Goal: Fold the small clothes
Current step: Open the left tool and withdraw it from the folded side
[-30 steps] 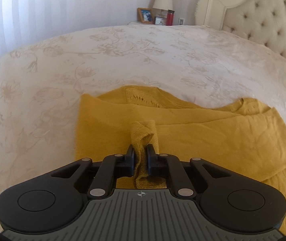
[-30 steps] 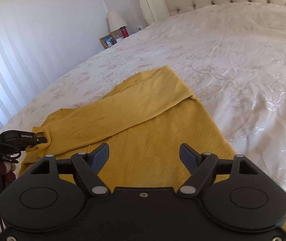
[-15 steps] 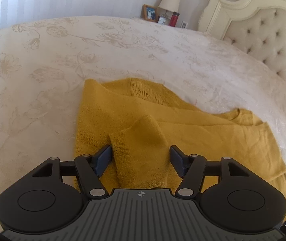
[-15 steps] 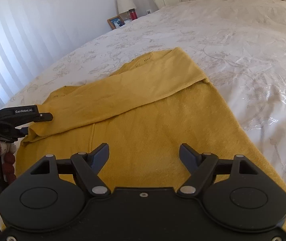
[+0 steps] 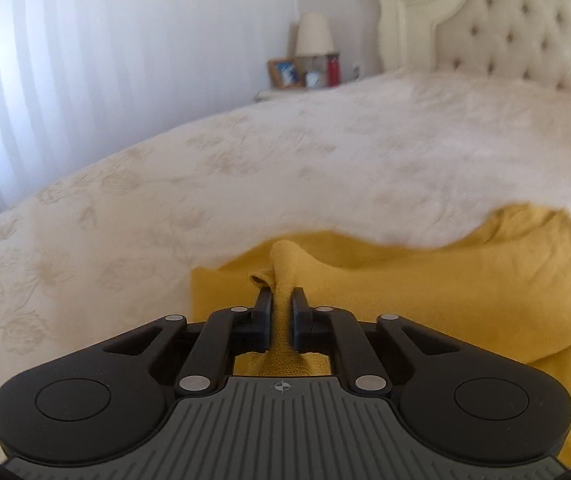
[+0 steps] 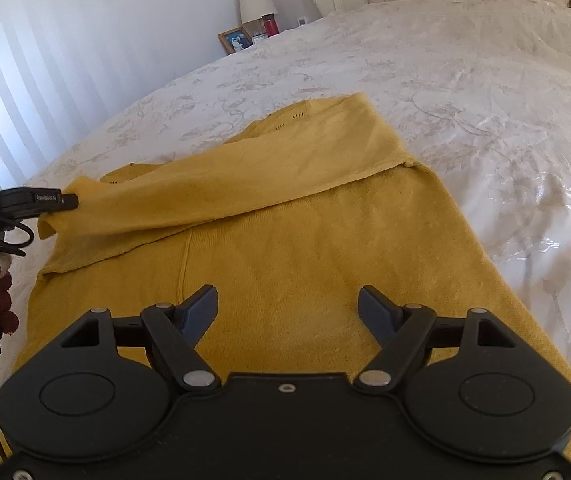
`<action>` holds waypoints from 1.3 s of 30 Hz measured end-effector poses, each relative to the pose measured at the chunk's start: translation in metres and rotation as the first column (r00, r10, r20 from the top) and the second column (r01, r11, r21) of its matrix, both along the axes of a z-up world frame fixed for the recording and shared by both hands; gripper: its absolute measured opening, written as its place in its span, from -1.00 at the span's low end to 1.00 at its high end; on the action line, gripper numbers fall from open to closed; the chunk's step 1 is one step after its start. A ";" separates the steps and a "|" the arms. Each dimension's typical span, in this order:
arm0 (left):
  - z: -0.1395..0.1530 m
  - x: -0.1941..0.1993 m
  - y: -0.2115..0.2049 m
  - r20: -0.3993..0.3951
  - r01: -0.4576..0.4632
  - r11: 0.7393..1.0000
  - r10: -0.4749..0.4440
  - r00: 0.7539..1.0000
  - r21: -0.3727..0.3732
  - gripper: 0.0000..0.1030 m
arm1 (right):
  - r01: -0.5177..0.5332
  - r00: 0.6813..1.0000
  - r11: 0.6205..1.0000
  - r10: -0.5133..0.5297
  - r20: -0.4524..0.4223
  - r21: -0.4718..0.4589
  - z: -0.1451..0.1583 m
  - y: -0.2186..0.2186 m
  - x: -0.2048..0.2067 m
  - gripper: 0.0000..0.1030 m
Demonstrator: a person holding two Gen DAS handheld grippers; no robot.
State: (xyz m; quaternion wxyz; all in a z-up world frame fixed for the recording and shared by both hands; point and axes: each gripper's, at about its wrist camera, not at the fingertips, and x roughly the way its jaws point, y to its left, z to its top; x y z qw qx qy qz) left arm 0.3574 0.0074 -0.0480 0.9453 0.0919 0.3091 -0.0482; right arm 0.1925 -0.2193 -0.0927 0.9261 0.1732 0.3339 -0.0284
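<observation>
While the left claw [image 5: 282,300] has just been closing, its jaws now pinch a bunched cuff [image 5: 283,264] of the yellow sweater [image 6: 305,248], fabric squeezed between them. The right claw [image 6: 288,304] hangs released, jaws wide, over the sweater's body, nothing between them. Just ahead of it, a sleeve [image 6: 225,188] lies folded across the garment. Beyond spreads the white bedspread [image 6: 465,80]; farthest off, a lamp [image 6: 255,0] and the tufted headboard [image 5: 525,28].

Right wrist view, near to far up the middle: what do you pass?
Right gripper, jaws open → yellow sweater body → its folded-over sleeve → white bedspread → lamp.
</observation>
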 end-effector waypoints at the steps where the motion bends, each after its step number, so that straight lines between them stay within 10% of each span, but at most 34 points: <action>1: -0.008 0.006 0.003 -0.064 -0.009 1.000 0.009 0.998 0.002 -0.70 | -0.002 1.000 1.000 0.002 0.000 -0.002 0.000 0.000 0.000 0.54; 3: -0.022 0.012 0.012 -0.161 -0.038 0.999 0.034 0.986 -0.021 -0.40 | -0.005 1.000 1.000 0.005 0.000 -0.004 0.000 0.001 -0.001 0.54; 10: -0.019 0.002 0.048 -0.126 -0.085 0.992 0.073 0.989 -0.091 0.21 | -0.004 1.000 1.000 0.004 0.000 0.000 0.000 0.000 0.001 0.54; 18: 0.006 0.000 0.060 0.009 -0.157 0.963 0.163 0.987 -0.219 0.20 | -0.002 1.000 1.000 0.002 -0.001 -0.001 0.000 0.001 0.001 0.54; 29: -0.018 0.011 0.006 -0.126 0.036 0.999 -0.035 0.991 0.006 0.14 | -0.022 1.000 1.000 0.022 0.001 -0.015 0.000 0.005 0.002 0.54; 35: -0.007 -0.008 0.015 -0.034 0.266 0.932 -0.282 0.959 -0.245 0.14 | -0.016 1.000 1.000 0.017 0.005 -0.011 0.001 0.004 0.001 0.54; 39: 0.010 -0.021 0.036 0.088 0.165 0.960 -0.148 0.985 -0.227 0.15 | -0.019 1.000 1.000 0.019 0.022 -0.015 0.002 0.004 0.000 0.54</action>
